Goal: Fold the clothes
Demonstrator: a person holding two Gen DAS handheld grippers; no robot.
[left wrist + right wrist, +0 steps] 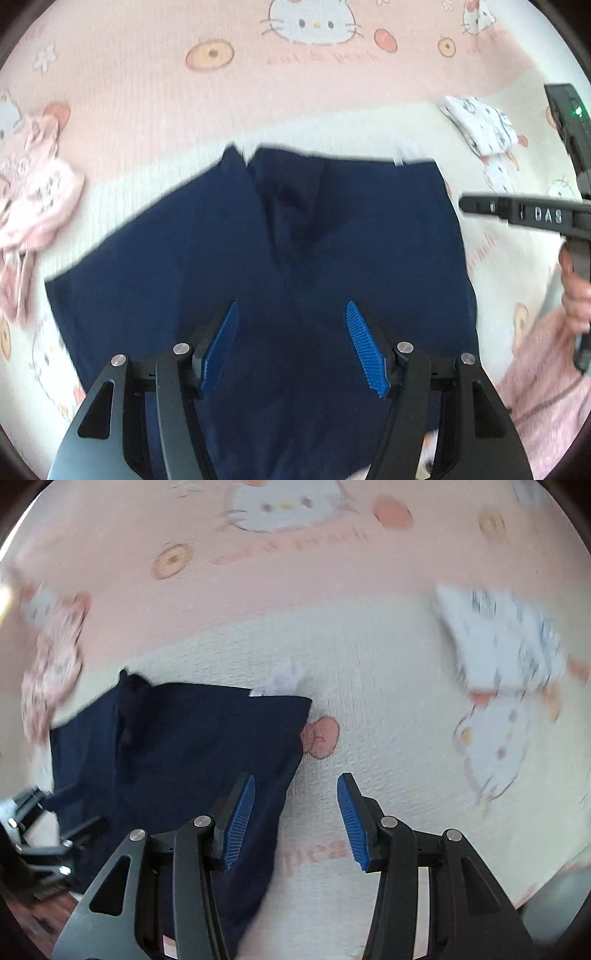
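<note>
Place: a home, most likely a bedroom.
Surface: a soft bedsheet (332, 92) printed with cartoon cats, in pink and cream bands.
Laundry: a navy garment (258, 240), a pink garment (33, 206) and a folded white cloth (480, 125) are laid out.
Floor: wood is seen at the sheet's edge (48, 919).

1. The near end of the navy garment (192, 240) ran under my left gripper (291, 343) and off the bottom edge.
2. My right gripper (517, 212) was cut off by the left wrist view's right edge.
3. The folded white cloth (506, 642) and the pink garment (55, 661) were smeared by blur in the right wrist view; I could not read their prints.
</note>
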